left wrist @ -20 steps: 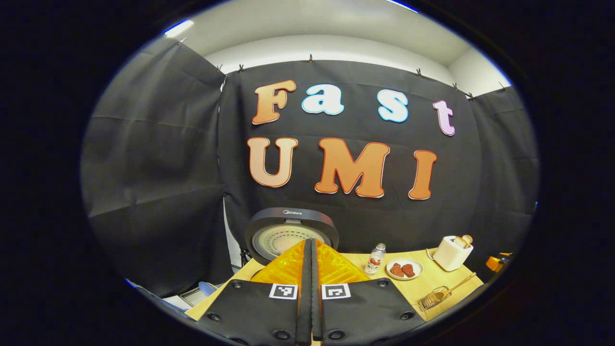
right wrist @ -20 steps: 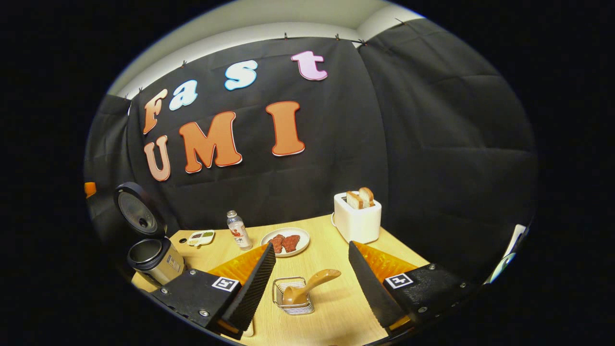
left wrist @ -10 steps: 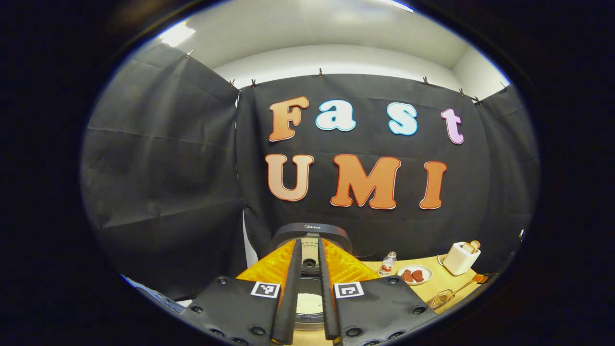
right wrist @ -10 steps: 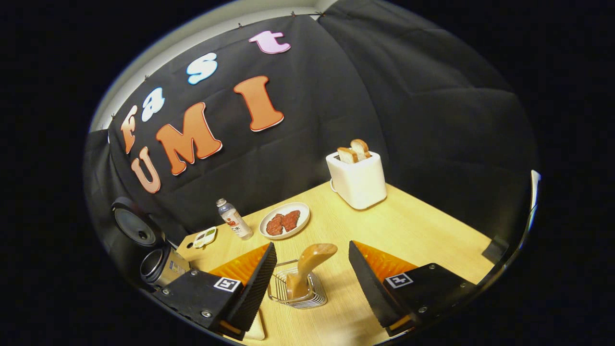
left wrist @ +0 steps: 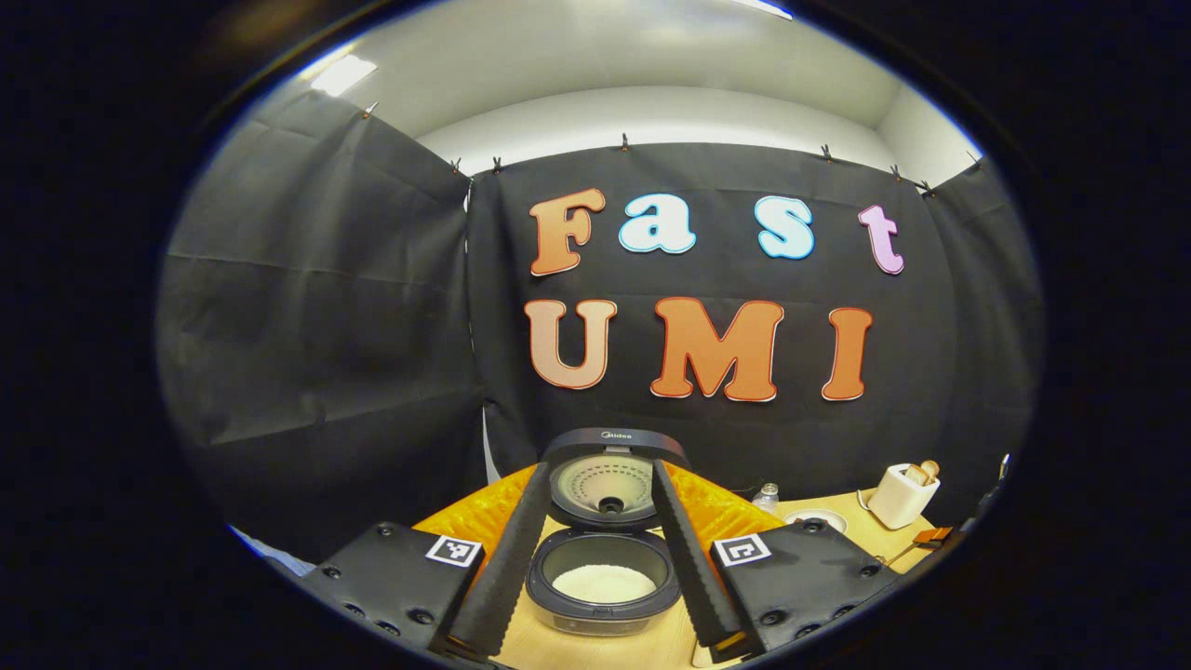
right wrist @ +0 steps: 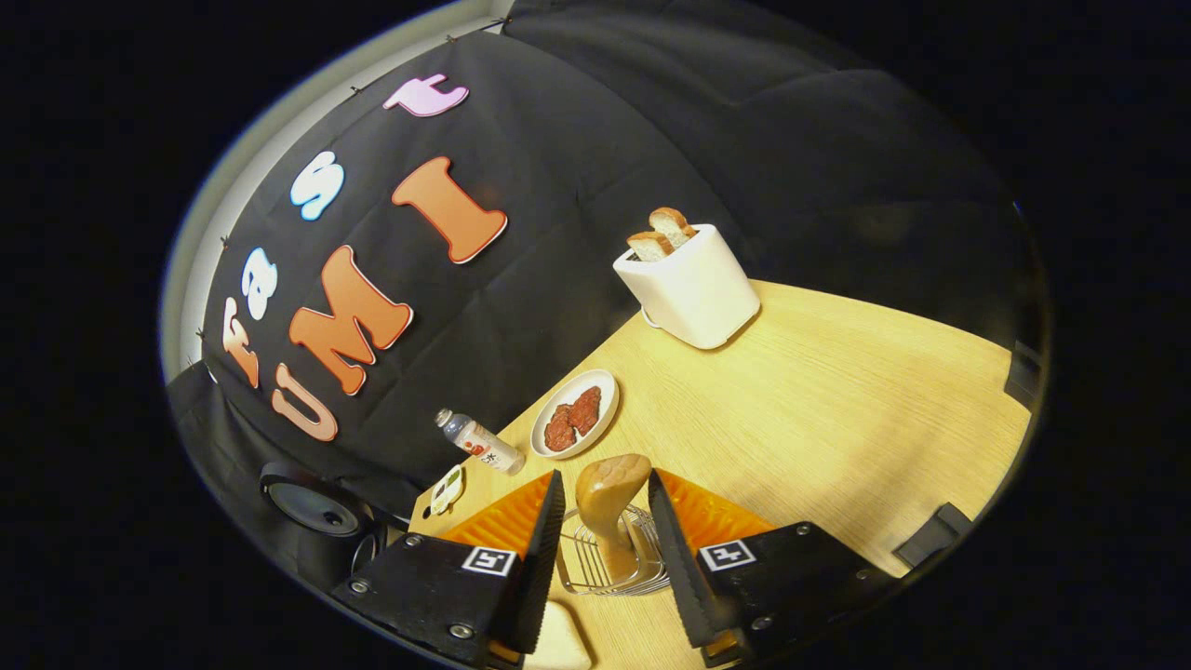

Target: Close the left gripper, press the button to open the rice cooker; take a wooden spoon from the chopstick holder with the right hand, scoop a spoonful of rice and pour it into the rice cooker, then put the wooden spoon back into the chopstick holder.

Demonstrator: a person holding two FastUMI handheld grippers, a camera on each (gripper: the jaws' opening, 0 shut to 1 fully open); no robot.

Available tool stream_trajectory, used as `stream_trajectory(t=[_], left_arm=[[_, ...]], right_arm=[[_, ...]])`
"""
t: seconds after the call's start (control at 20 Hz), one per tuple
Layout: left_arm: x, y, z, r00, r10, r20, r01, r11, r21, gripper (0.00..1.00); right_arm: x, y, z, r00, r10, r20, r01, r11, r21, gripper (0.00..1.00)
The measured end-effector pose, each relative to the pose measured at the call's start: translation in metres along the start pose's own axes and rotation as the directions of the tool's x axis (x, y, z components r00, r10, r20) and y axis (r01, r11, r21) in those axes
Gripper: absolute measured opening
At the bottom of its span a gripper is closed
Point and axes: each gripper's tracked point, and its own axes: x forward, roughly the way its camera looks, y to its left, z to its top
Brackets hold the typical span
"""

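Observation:
The rice cooker stands on the table with its lid up and white rice in the pot. My left gripper is open, one finger on each side of the cooker, touching nothing. In the right gripper view, the wooden spoon stands in the wire chopstick holder, handle up. My right gripper is open around that handle. Its fingers sit close on both sides, with a narrow gap still showing on the left. The cooker's raised lid shows at far left.
On the wooden table a white toaster with bread stands at the back. A plate of red meat, a small bottle lying beside it and a little dish sit behind the holder. A pale object lies under my right gripper.
My left gripper went from shut to open and drew back, so the open pot now shows between its fingers. My right gripper came down over the spoon and narrowed around the handle.

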Motion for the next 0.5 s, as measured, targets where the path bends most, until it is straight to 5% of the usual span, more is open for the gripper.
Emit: stream_trajectory(t=[0.15, 0.3, 0.5], left_arm=[[0.003, 0.005, -0.005, 0.999, 0.032, -0.01, -0.032, 0.999, 0.018, 0.81], [0.002, 0.014, -0.007, 0.997, 0.07, -0.012, -0.07, 0.997, 0.037, 0.98], [0.004, 0.016, -0.008, 0.998, 0.06, -0.016, -0.06, 0.998, 0.007, 1.0]], right_arm=[[0.004, 0.009, 0.002, 1.0, 0.023, -0.007, -0.023, 1.0, 0.017, 0.43], [0.005, 0.009, 0.001, 1.0, 0.027, -0.009, -0.026, 0.999, 0.034, 0.29], [0.005, 0.016, 0.002, 1.0, 0.027, 0.009, -0.027, 0.999, 0.027, 0.19]])
